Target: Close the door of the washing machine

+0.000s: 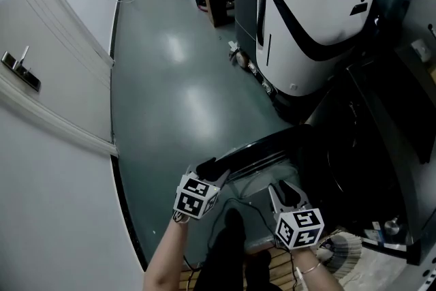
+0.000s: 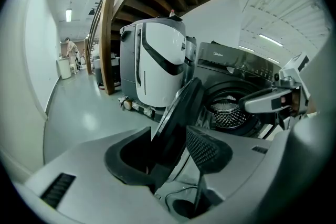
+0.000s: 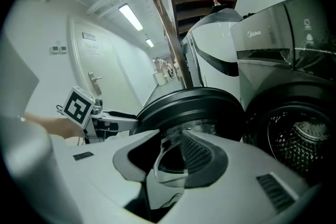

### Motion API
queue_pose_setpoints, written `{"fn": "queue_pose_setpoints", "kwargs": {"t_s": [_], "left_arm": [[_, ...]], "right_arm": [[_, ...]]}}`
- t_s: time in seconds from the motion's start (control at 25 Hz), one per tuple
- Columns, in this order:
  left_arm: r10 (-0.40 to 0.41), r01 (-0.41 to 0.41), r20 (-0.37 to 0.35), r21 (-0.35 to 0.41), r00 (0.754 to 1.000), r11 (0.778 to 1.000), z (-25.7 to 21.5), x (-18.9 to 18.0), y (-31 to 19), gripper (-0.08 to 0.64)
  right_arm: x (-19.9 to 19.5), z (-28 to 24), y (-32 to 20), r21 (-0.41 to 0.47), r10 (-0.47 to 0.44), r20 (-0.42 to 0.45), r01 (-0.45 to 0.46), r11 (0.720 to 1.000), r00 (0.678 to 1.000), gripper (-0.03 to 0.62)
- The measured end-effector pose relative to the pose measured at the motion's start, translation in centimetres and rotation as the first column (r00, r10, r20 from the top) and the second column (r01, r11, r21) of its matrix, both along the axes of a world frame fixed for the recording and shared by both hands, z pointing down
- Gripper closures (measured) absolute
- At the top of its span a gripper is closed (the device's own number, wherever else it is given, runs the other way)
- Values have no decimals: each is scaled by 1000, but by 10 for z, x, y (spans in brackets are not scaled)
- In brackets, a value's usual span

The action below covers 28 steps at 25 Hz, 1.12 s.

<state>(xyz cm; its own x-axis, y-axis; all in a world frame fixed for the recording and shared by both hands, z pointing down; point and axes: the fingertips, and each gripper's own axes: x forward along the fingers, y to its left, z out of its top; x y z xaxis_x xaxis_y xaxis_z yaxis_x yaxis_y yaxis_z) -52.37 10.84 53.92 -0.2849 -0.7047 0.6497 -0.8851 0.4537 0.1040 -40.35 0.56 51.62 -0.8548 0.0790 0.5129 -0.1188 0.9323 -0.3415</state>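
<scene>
The dark front-loading washing machine point(image 1: 368, 146) stands at the right with its round door point(image 1: 259, 150) swung open towards me. In the left gripper view the door's black rim point(image 2: 181, 107) runs down between the jaws of my left gripper point(image 2: 168, 152). It lies close to the left finger, with a gap to the mesh pad point(image 2: 207, 149). My right gripper point(image 3: 168, 160) is open at the door's inner side, the glass bowl point(image 3: 168, 170) showing between its fingers. The steel drum point(image 3: 304, 139) gapes behind. Both grippers point(image 1: 211, 170) point(image 1: 286, 193) sit at the door's near edge.
A tall white and black appliance point(image 1: 313, 10) stands beside the washer. A white room door with a lever handle point(image 1: 20, 68) lies at the left, across the grey floor point(image 1: 177, 78). A black cable point(image 1: 252, 211) trails below the grippers. A person point(image 2: 70, 50) stands far down the corridor.
</scene>
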Motion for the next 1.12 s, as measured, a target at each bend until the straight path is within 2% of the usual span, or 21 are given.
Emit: {"fn": "queue_pose_setpoints", "kwargs": {"t_s": [0.56,1.12], "left_arm": [[-13,16,23,-111,1000,994,3,140,-3,362],[52,-53,-10,-125,999,991,3,262,-46,405]], "right_arm": [[154,-9,11,-3,17,-12,-17,1000,1000,471],[287,6,13,-15,81,-53,-82,997,995,468]]}}
